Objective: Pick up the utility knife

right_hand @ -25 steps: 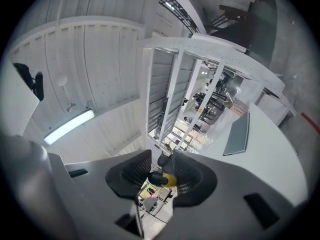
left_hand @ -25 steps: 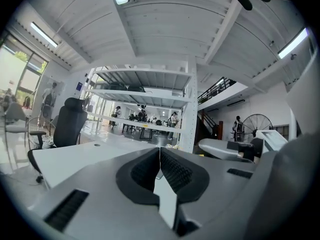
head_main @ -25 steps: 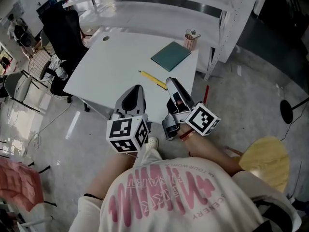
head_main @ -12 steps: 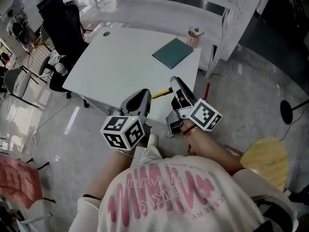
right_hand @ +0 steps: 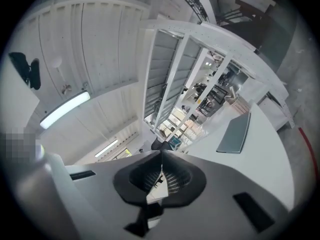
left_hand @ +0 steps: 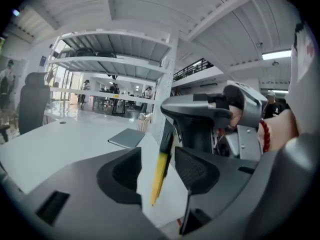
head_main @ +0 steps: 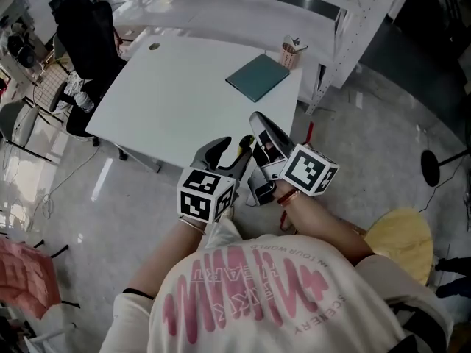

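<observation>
The yellow utility knife (head_main: 243, 144) is off the white table (head_main: 169, 87), just past its front edge. My right gripper (head_main: 255, 120) is shut on the knife's top end. In the left gripper view the knife (left_hand: 160, 171) hangs down from the right gripper (left_hand: 167, 106), between my left gripper's (left_hand: 159, 176) jaws. Those jaws are opening and their pads (left_hand: 196, 171) stand clear of the knife. The head view shows the left gripper (head_main: 234, 151) low beside the right one. In the right gripper view only a thin sliver of the knife (right_hand: 157, 189) shows in the closed right gripper (right_hand: 161, 176).
A teal notebook (head_main: 257, 77) and a cup of pens (head_main: 292, 54) sit at the table's far right corner. White shelving (head_main: 221, 6) stands behind, a black office chair (head_main: 88, 28) at the left. A wooden stool (head_main: 401, 245) is on the floor at right.
The knife lay near the table's front edge; it now hangs off the table. The right gripper has closed on it. The left gripper has sunk, moved right and opened.
</observation>
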A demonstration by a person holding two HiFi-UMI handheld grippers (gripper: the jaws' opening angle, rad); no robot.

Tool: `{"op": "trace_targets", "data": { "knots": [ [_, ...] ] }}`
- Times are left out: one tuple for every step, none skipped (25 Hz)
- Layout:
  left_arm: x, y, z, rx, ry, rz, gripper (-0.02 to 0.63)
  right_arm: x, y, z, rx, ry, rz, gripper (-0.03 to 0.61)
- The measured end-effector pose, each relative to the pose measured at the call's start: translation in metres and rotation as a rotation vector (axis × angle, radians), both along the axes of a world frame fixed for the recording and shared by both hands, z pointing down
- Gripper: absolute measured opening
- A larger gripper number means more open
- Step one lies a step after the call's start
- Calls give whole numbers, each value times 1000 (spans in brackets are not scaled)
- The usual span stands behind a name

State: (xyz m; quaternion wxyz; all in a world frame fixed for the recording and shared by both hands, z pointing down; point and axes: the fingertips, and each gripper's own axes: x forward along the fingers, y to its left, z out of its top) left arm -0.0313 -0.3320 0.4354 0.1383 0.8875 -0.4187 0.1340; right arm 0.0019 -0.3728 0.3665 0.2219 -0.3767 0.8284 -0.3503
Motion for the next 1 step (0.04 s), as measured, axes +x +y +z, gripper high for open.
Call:
{"op": "trace_targets", "data": {
  "knots": [
    [1,-5,0,20,-25,6,195,-7,1,-3,12,10,-23,18]
  ]
}}
